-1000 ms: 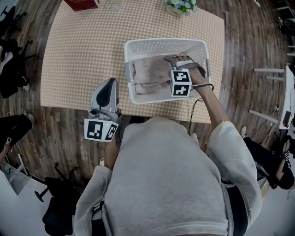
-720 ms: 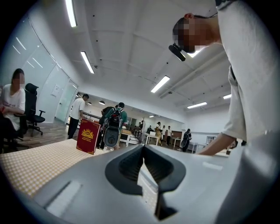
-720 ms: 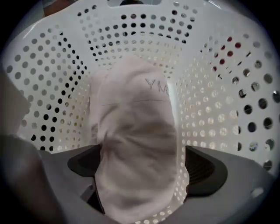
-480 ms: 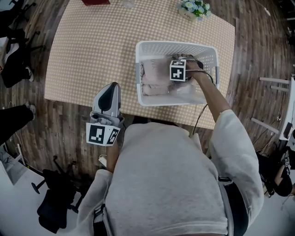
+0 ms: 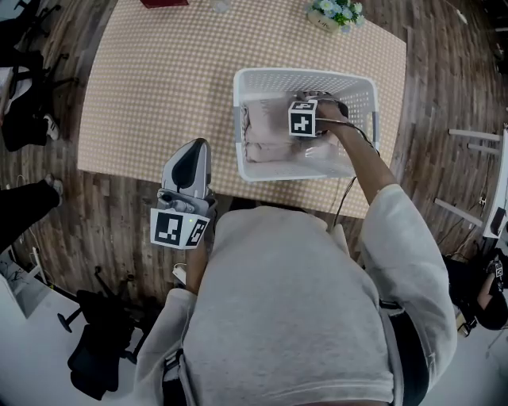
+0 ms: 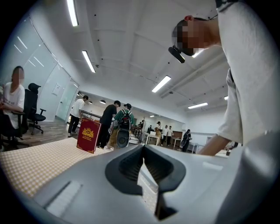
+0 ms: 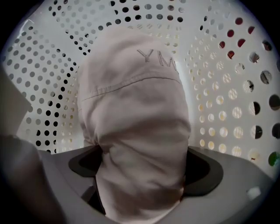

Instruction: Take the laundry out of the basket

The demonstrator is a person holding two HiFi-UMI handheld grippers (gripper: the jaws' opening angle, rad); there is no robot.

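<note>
A white perforated laundry basket (image 5: 302, 76) stands on the checked table (image 5: 159, 87), with folded beige laundry (image 5: 266, 131) in it. My right gripper (image 5: 295, 136) reaches down into the basket under its marker cube. In the right gripper view its jaws (image 7: 142, 183) stand wide open around a bunched fold of the beige cloth (image 7: 135, 113), which fills the gap between them, with the basket wall (image 7: 218, 87) behind. My left gripper (image 5: 193, 149) hangs shut and empty at the table's near edge, its jaws (image 6: 143, 164) pointing up across the room.
A dark red book (image 5: 164, 3) (image 6: 88, 135) and a small flower pot (image 5: 337, 11) sit at the table's far edge. Several people stand in the background of the left gripper view. Chair bases and legs lie on the wood floor at the left.
My right gripper has gone from the basket's right rim further in and down onto the laundry. The left gripper has stayed at the near edge.
</note>
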